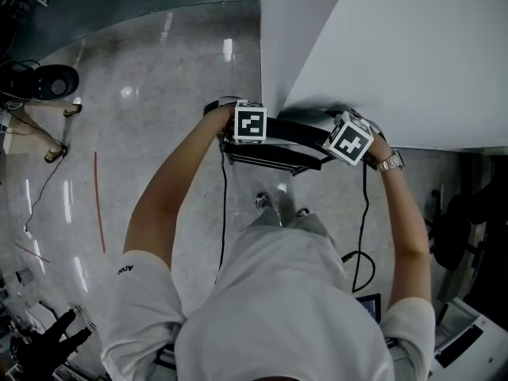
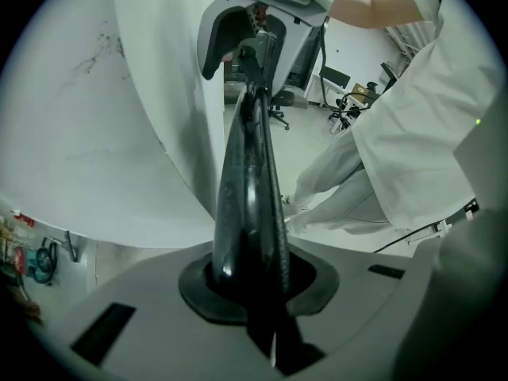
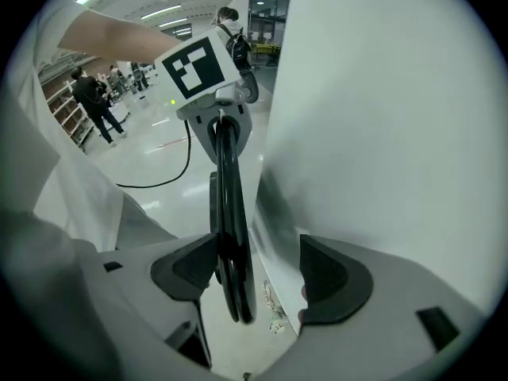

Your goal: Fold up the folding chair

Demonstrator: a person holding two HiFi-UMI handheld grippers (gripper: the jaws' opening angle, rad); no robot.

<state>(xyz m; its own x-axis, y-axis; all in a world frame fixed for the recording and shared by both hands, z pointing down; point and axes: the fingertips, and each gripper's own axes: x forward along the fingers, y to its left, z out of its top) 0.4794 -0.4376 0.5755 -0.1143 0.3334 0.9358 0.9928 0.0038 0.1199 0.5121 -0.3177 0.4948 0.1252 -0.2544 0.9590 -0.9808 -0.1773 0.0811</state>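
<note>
The black folding chair (image 1: 286,137) is folded flat and stands upright on the floor, against a white wall corner. My left gripper (image 1: 248,133) points down onto the left end of its top edge. In the left gripper view it (image 2: 254,280) is shut on the chair's thin edge (image 2: 248,181). My right gripper (image 1: 349,139) is at the right end. In the right gripper view it (image 3: 258,272) stands open, with the chair edge (image 3: 230,236) between the pads, close to the left pad (image 3: 186,268) and well apart from the right one.
A big white wall panel (image 1: 381,46) rises directly behind the chair, on the right. The person's feet (image 1: 278,205) stand just in front of the chair on a glossy floor. Black cables (image 1: 361,244) hang from both grippers. A dark round device (image 1: 48,82) sits far left.
</note>
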